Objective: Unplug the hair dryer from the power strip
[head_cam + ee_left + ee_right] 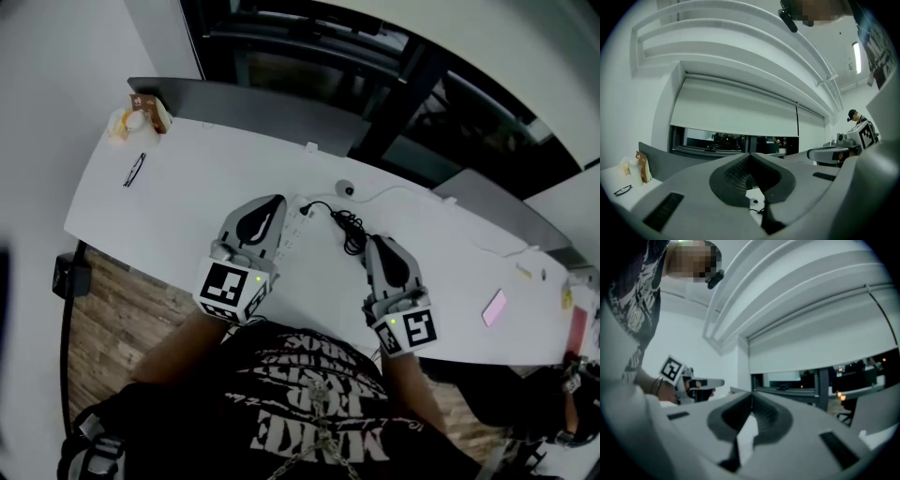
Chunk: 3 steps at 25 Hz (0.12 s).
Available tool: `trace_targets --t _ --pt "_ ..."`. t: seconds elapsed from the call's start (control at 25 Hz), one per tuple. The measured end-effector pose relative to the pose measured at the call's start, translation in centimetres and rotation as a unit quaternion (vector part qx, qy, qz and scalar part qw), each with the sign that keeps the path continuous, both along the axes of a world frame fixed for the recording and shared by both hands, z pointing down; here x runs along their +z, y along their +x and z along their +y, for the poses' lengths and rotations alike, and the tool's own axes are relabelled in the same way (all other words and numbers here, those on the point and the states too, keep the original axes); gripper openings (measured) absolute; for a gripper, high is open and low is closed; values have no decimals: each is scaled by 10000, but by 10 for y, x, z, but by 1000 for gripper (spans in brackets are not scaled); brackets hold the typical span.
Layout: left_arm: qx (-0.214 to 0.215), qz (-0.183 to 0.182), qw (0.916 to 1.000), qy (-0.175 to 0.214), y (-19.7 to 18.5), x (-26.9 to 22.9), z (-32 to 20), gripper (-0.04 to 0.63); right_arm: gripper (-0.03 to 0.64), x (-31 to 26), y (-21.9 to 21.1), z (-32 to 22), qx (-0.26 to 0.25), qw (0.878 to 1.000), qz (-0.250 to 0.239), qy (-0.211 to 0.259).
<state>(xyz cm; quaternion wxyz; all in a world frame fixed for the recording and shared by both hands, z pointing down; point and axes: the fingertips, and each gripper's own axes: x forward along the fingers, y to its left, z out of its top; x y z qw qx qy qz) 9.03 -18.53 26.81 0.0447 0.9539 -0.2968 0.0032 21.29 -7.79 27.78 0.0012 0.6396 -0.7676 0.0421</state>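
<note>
Jaws of left gripper (278, 202) and right gripper (376, 243) are pressed together, empty, flanking the power strip (298, 224). Plug hidden: approach or retreat fits.

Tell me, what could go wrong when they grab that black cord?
The left gripper and the right gripper both have their jaws shut, so they might shove things instead of grabbing. The power strip just lies on the table, so a tug could drag it along. The cord is bunched up and might snag.
</note>
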Motion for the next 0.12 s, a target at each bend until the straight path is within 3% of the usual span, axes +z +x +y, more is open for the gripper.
trace_targets --t 0.12 --pt "-134 149 9998 3 16 -12 24 25 35 -4 20 22 -123 9999 -10 29"
